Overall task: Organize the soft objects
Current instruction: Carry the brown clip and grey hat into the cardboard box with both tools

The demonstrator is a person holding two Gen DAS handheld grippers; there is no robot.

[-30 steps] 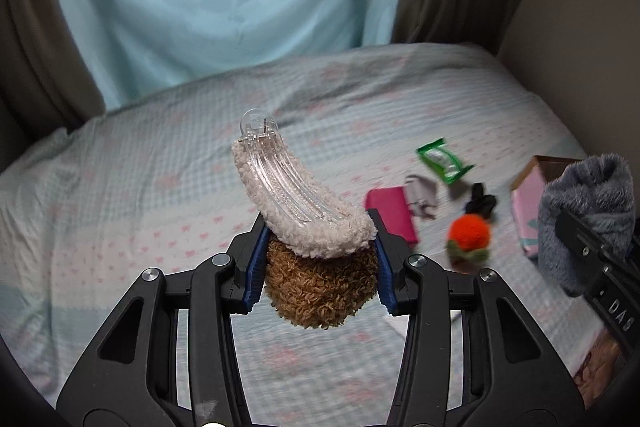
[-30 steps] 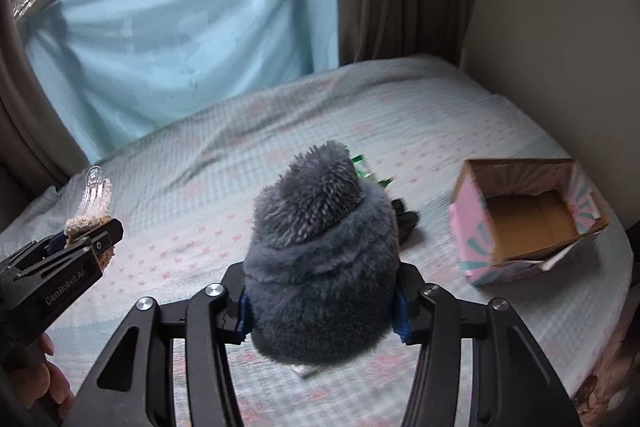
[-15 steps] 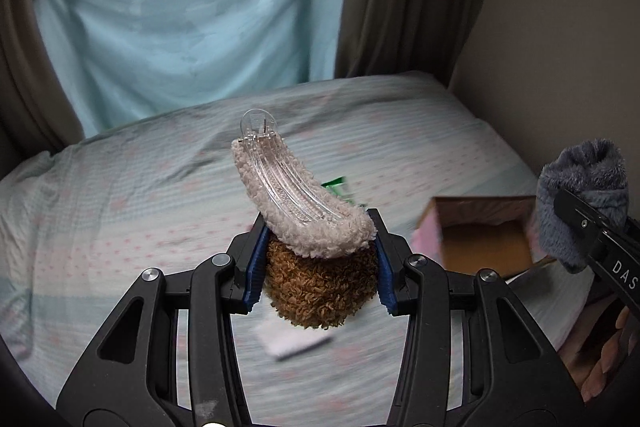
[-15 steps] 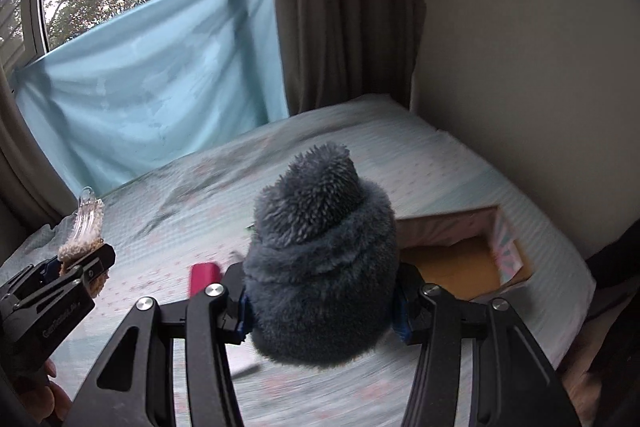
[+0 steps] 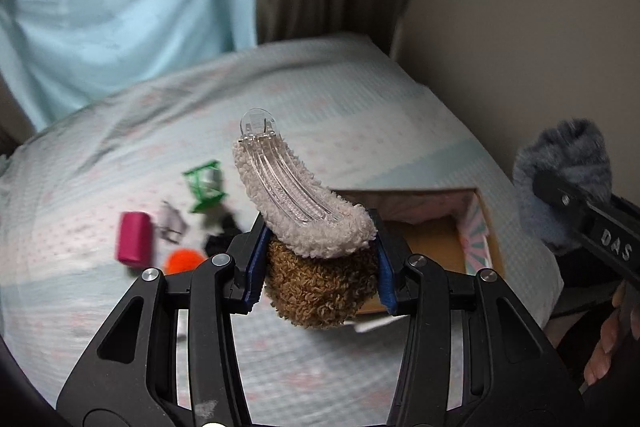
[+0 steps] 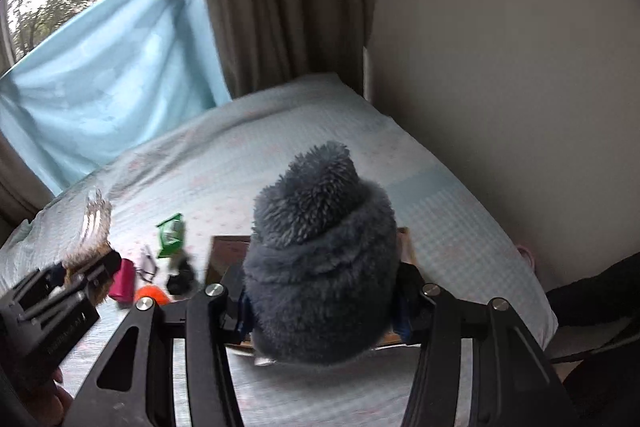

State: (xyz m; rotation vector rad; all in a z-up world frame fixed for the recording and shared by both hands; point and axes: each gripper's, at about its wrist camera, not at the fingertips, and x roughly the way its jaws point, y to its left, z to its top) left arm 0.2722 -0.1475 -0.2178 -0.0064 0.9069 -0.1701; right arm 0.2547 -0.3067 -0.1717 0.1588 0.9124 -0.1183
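Note:
My left gripper is shut on a fluffy hair clip with a brown plush body, a cream fleece top and a clear plastic clasp. It hangs above the bed, just left of an open pink cardboard box. My right gripper is shut on a grey-blue furry bundle, held over the same box, which it mostly hides. The bundle shows at the right edge of the left wrist view. The left gripper with the clip shows at the lower left of the right wrist view.
On the light blue bedsheet lie a magenta roll, a green packet, an orange pompom, a small grey item and a black item. A wall and brown curtains stand behind the bed.
Both grippers have swung right and closer to the box, each still holding its soft object. The small items on the sheet are back in view at the left.

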